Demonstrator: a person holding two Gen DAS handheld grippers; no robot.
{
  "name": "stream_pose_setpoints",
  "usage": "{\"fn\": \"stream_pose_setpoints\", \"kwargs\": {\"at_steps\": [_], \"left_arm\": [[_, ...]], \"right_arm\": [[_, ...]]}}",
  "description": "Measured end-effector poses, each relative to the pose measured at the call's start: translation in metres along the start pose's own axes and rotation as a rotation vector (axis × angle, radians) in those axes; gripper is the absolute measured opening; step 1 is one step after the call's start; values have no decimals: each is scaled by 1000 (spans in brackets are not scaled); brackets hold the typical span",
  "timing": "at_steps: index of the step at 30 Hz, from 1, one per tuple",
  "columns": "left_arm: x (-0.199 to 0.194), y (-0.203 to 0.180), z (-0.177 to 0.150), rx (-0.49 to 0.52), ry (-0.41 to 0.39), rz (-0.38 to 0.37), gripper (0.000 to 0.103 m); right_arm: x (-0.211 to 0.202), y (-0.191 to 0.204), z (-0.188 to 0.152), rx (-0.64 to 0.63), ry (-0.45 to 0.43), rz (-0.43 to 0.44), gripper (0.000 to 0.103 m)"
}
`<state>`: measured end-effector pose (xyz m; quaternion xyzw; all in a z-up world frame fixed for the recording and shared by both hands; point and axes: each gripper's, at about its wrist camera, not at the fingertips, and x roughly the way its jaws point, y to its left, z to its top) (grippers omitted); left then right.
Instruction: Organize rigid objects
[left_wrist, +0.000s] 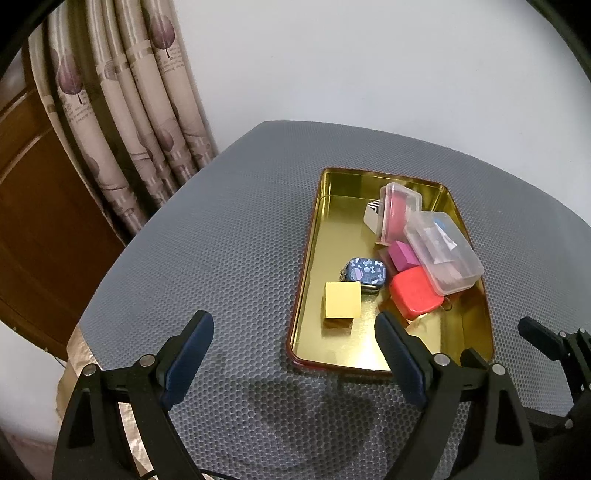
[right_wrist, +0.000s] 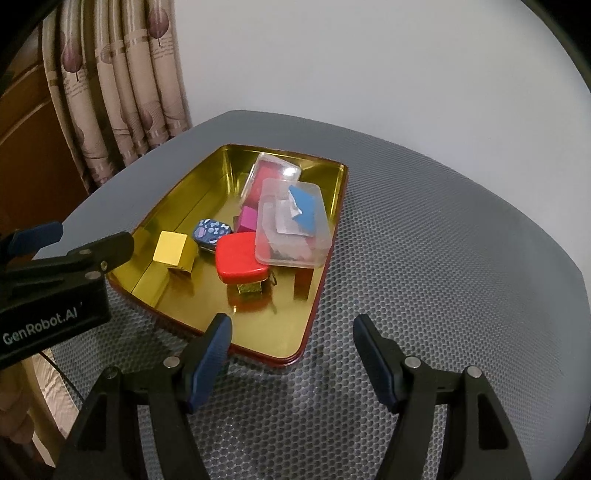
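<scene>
A gold tin tray with a red outer rim lies on the grey honeycomb-textured surface, and everything to be sorted sits inside it. Going from left to right in the left wrist view, a yellow cube stands near the tray's left wall, just beside a small blue patterned tin behind it; next comes a magenta block, then a red square tin, which in the right wrist view is perched on a small gold block. Further back a clear case with a pink insert stands on its edge, leaning against a white striped box mostly hidden behind it. Along the right wall a clear lidded box lies tilted, resting on the magenta block and the red tin; through its lid show a blue piece and some pale pieces too blurred to name. The left claw is spread wide and holds nothing; it hovers at the tray's near end, its right finger over the tray's near corner, with the yellow cube just beyond and between the fingers. The right claw is also spread wide and empty, poised over the tray's near right corner, with the red square tin ahead of it.
</scene>
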<state>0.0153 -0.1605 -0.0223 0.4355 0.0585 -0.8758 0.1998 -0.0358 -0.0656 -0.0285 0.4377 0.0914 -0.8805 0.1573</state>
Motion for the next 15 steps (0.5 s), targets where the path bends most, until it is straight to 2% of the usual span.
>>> {"fn": "stream_pose_setpoints", "kwargs": {"at_steps": [7, 15], "left_arm": [[3, 5, -1, -34, 21, -20, 87], [2, 4, 0, -24, 12, -14, 87]], "right_arm": [[2, 0, 0, 6, 7, 6, 70], [4, -2, -1, 11, 12, 9, 70]]}}
